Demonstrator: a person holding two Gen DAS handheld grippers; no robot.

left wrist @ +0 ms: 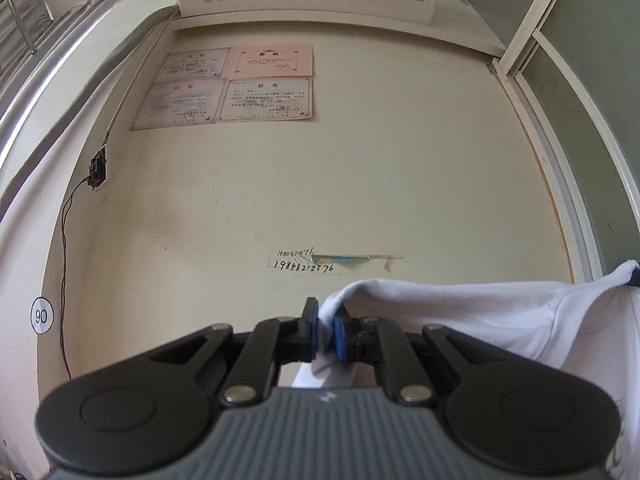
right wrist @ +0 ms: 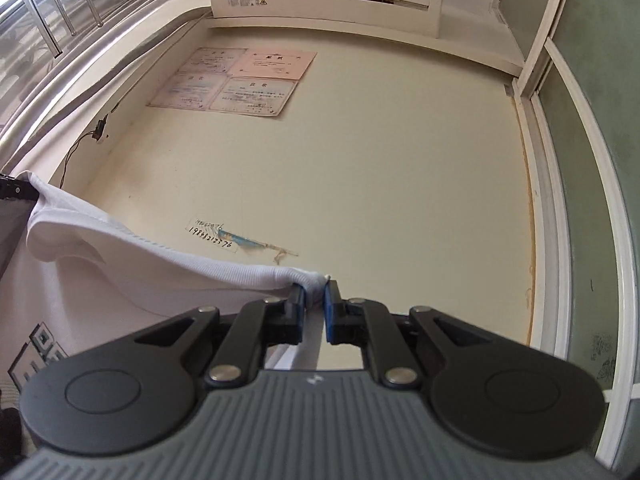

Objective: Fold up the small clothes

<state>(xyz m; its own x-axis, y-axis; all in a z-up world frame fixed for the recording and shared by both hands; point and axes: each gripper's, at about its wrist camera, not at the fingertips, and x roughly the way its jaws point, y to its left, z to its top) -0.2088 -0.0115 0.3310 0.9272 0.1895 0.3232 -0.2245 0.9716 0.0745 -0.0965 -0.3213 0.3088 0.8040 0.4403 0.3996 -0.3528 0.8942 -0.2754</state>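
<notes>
We held the white shirt stretched in the air before the wall, our left claw and right claw each pinching a corner.

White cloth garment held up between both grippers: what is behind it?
Behind the white cloth garment is a cream painted wall with handwritten digits. The wall's lower part is covered.
</notes>
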